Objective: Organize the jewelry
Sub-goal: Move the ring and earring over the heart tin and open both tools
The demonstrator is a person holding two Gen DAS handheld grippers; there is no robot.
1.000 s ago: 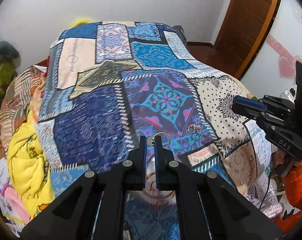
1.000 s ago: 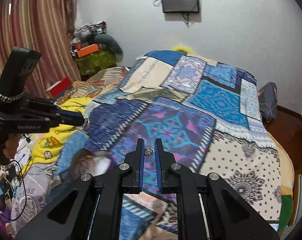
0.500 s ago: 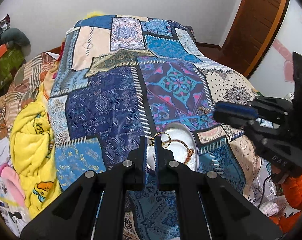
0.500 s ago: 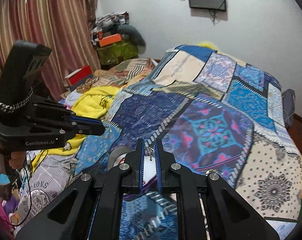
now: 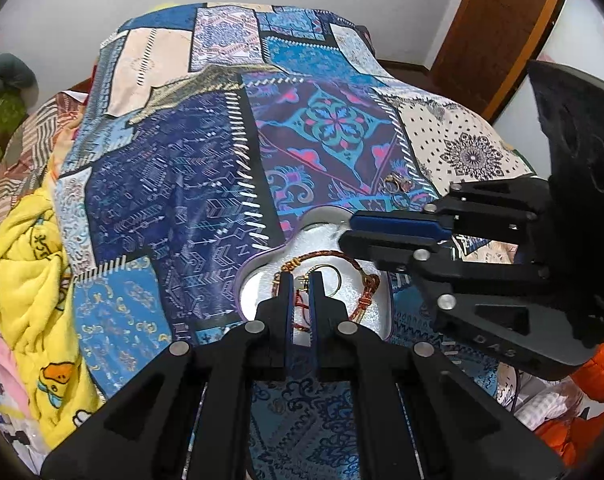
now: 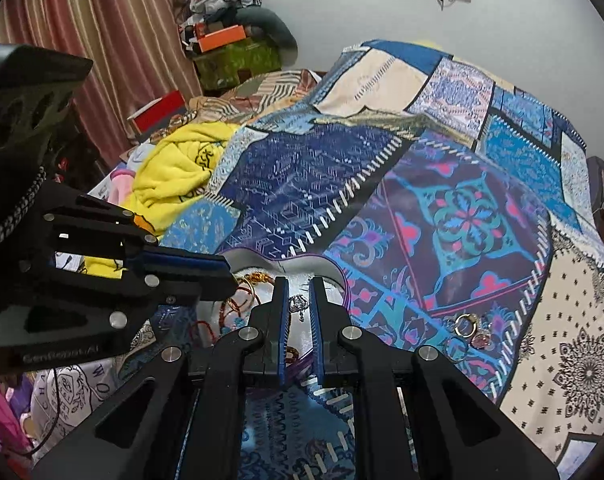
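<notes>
Left wrist view: the left hand-held gripper (image 5: 301,280), pinching a gold hoop earring (image 5: 329,278), has come down from above the bedspread (image 5: 174,200) to hang over the heart-shaped tray (image 5: 262,258), where a braided bracelet (image 5: 342,258) lies.

Right wrist view: the right hand-held gripper (image 6: 299,300), clamped on a small silver pendant (image 6: 299,305), has likewise arrived over the tray. Both pieces look ready to drop; loose rings (image 6: 468,326) remain on the bed.

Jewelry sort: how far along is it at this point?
Done: a braided bracelet lies in the heart-shaped tray. In hand: the left gripper holds a gold hoop and the right gripper a silver charm, both over the tray. Left: several rings on the bedspread.
</notes>
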